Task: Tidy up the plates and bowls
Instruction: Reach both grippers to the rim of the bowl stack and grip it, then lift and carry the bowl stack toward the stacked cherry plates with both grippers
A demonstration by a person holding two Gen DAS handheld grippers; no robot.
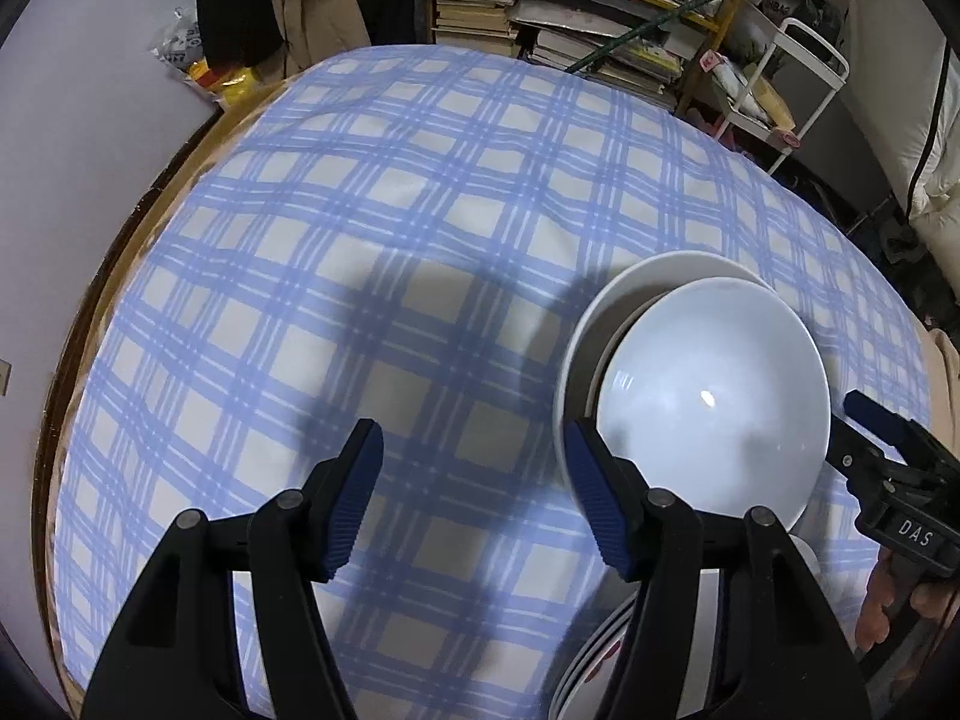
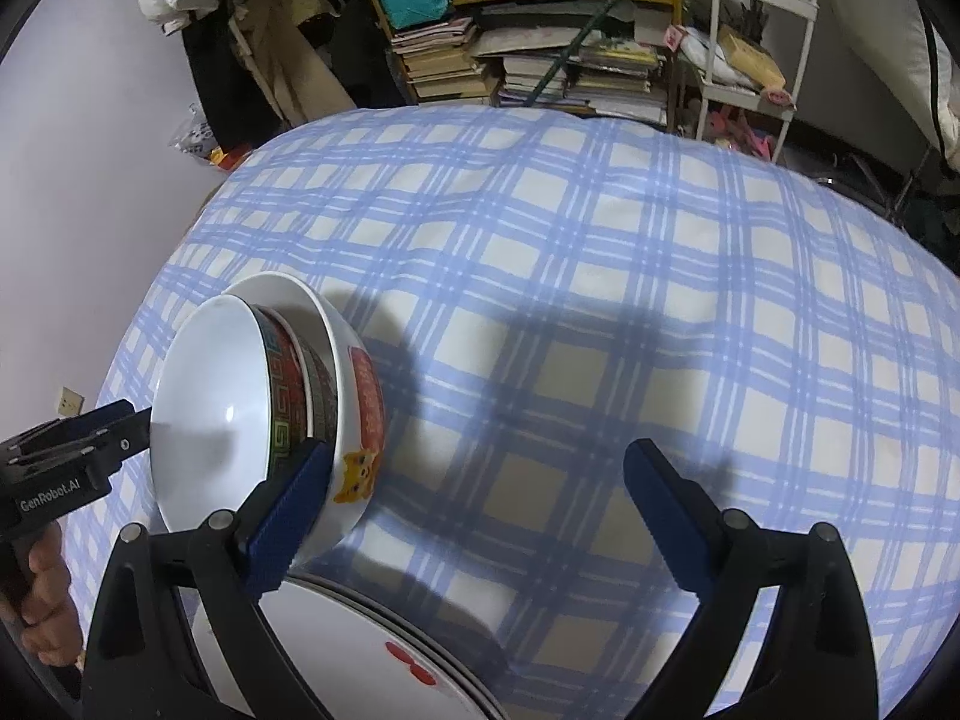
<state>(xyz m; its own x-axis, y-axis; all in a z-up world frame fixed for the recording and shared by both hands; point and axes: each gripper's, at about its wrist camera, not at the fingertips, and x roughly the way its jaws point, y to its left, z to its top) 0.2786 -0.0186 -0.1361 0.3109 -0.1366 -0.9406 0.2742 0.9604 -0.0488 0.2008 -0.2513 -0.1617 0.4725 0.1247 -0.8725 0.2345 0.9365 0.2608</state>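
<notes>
Presently, findings by item:

Left gripper (image 1: 474, 501): jaws stand apart with only tablecloth between the blue pads; its right-hand finger (image 1: 591, 498) lies just beside the rim of the top bowl, contact not certain.

Right gripper (image 2: 477, 516): jaws spread wide, nothing between the pads; its left-hand finger (image 2: 288, 516) overlaps the side of the bowl stack, contact not certain.

Top bowl (image 1: 714, 396): plain white inside, holds nothing; nested uppermost in the stack and tilted toward the cameras. A band of red, green and dark pattern runs round its outside.

Middle bowl (image 2: 318, 384): only a patterned sliver shows between the top and outer bowls.

Outer bowl (image 2: 360, 408): white, with a red panel and an orange cat figure on its wall; it carries the other bowls and rests on the tablecloth.

Plates (image 2: 360, 648): a stack of white plates lying flat, just beside the bowls at the near edge; the top plate bears a red mark and holds nothing.

Tablecloth (image 1: 360, 240): blue and white check, covering the table; bowls and plates sit at its near side, between the two grippers.

Hands: one hand (image 2: 42, 594) grips the left gripper's handle; another hand (image 1: 888, 606) shows on the right gripper's handle.
</notes>
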